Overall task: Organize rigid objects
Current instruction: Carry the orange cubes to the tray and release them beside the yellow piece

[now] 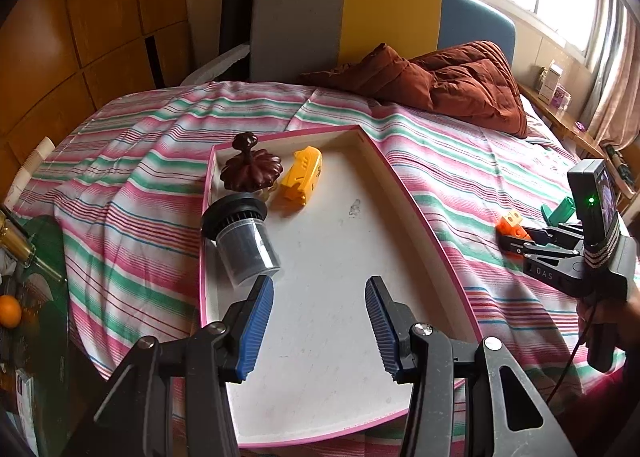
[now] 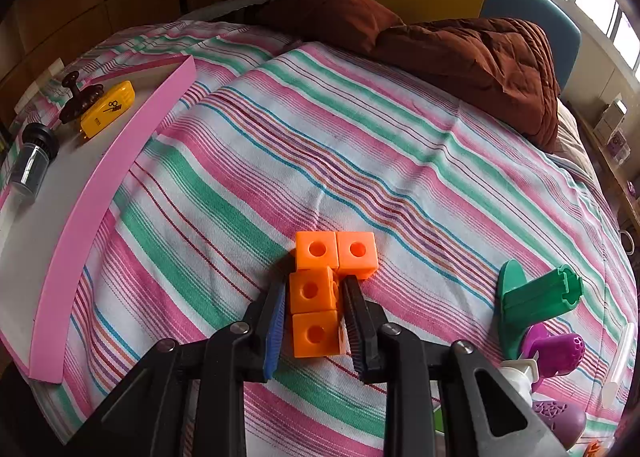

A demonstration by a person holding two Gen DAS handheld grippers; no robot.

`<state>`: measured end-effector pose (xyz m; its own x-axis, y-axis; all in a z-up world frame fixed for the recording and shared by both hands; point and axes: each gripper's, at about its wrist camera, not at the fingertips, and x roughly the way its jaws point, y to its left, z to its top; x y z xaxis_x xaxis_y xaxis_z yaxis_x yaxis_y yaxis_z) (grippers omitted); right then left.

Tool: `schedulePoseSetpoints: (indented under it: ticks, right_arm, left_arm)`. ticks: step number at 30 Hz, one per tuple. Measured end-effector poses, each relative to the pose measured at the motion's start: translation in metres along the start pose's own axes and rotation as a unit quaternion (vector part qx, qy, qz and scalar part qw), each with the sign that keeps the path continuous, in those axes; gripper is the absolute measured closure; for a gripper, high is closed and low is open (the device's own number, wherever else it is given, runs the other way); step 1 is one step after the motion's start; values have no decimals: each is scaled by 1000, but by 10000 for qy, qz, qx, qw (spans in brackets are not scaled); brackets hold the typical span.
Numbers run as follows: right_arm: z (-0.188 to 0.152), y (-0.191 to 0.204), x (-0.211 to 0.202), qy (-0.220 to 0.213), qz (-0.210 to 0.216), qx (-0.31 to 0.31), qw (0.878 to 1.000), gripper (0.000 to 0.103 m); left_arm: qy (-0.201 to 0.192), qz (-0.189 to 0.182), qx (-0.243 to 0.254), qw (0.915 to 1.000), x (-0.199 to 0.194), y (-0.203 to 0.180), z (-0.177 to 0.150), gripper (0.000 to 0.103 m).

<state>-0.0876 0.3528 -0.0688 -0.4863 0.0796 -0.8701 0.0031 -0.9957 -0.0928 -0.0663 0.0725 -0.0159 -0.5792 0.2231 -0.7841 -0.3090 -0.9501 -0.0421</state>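
My right hand-held gripper (image 2: 314,321) clamped the stiff, light orange plastic linked-cube piece (image 2: 328,289) by its stem on the striped bed (image 2: 400,177), while my left hand-held gripper (image 1: 320,321) hung unclenched over the pink-rimmed white tray (image 1: 420,217).

Each tool, left (image 1: 320,321) and right (image 2: 314,331), is matte black plastic with triangular cut-outs, silver round-headed screws at the pivots, and ribbed blue pads (image 1: 256,331) on its two fingers. The right tool's body (image 1: 560,269) reads "DAS", carries a small screen with a green light, and trails a thin black cable.
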Motion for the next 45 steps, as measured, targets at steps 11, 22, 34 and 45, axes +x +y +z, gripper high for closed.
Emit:
schedulePoseSetpoints:
  ticks: [11,22,34,45]
  right_arm:
    - [-32,11,-9,-28,-31,5,10000,77]
    - [-39,19,-20,-53,-88,99,9999,77]
    - [6,70,-70,-482,794,185,9955,77]
    - [58,195,-26,96,1731,-699,9824,77]
  left_arm:
    - [64,74,-174,9998,-2,13,-9,47]
    - [81,153,-317,9993,-6,29,-16,47]
    - [146,238,-677,9973,-3,58,-26,45]
    - [187,295,-972,9946,-1,81,-30,45]
